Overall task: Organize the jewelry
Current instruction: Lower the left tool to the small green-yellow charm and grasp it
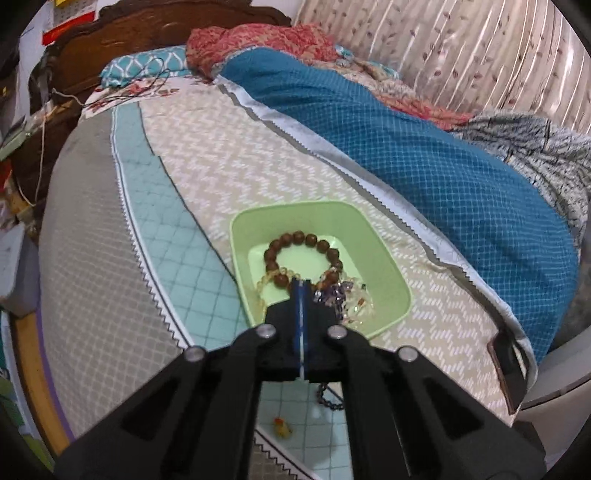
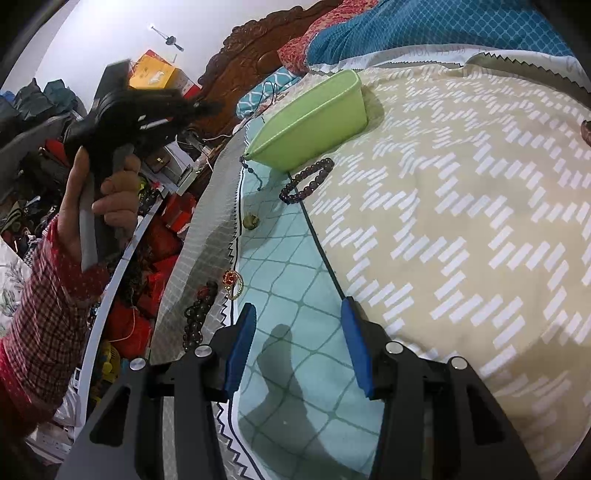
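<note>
A green bowl sits on the bedspread and holds a brown bead bracelet, a yellow bead bracelet and clear and purple crystal pieces. My left gripper is shut, its blue pads pressed together just over the bowl's near side; nothing shows between them. In the right wrist view the bowl lies far ahead, with a dark bead bracelet beside it, a small yellowish piece, a gold ring piece and dark beads. My right gripper is open and empty above the bedspread.
A blue quilt and piled cloths lie along the bed's far side. A wooden headboard stands at the back. A dark chain and a small orange piece lie under the left gripper. Cluttered boxes are beside the bed.
</note>
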`<act>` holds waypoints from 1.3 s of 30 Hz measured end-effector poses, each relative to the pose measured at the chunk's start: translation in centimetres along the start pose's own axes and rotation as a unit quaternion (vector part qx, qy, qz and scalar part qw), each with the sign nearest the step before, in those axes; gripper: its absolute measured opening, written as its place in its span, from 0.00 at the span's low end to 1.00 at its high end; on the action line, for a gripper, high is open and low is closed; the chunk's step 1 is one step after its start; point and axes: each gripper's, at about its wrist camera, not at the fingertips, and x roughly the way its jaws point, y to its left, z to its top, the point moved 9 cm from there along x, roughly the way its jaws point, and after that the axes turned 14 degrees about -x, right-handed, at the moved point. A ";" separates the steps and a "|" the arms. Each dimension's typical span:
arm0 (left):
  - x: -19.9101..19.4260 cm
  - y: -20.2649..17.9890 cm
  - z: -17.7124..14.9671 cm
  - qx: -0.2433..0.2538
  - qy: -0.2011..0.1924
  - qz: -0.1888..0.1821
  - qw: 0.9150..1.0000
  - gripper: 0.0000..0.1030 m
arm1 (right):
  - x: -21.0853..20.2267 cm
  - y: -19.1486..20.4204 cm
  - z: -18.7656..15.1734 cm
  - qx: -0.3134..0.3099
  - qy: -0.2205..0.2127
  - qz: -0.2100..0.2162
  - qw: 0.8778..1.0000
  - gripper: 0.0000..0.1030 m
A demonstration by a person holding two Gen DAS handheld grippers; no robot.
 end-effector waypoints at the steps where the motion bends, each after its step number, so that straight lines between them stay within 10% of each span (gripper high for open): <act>1: -0.5 0.6 -0.6 0.003 -0.009 0.002 1.000 0.23 | 0.0 -0.1 0.0 0.003 -0.002 0.004 1.000 0.20; 2: -0.8 1.2 -1.2 0.005 -0.017 0.005 1.000 0.49 | -0.1 -0.1 0.0 0.006 -0.004 0.006 1.000 0.20; 4: -1.1 2.5 -2.7 0.013 -0.030 0.014 0.999 0.66 | -0.2 -0.2 0.0 0.008 -0.006 0.009 1.000 0.20; 10: 2.4 4.0 -5.7 0.048 0.017 0.034 0.998 0.66 | -0.4 -0.3 0.0 0.009 -0.007 0.009 1.000 0.20; 12: 3.8 3.6 -6.0 0.072 0.016 0.040 0.996 0.62 | -0.4 -0.3 0.0 0.009 -0.007 0.008 1.000 0.20; 16: 6.1 3.1 -7.1 0.102 0.048 0.036 0.993 0.05 | -0.4 -0.3 0.0 0.009 -0.007 0.009 1.000 0.20; 26: 0.7 0.1 -3.3 0.071 0.001 -0.019 0.997 0.05 | -0.5 -0.4 -0.1 0.011 -0.011 0.014 1.000 0.20; 31: 3.3 -1.7 -0.1 0.066 0.007 0.020 0.998 0.07 | -0.5 -0.3 -0.1 0.009 -0.011 0.010 1.000 0.21; 39: -0.3 4.1 -6.6 -0.015 0.036 0.007 0.999 0.07 | -0.1 -0.1 0.1 0.001 -0.008 0.007 1.000 0.22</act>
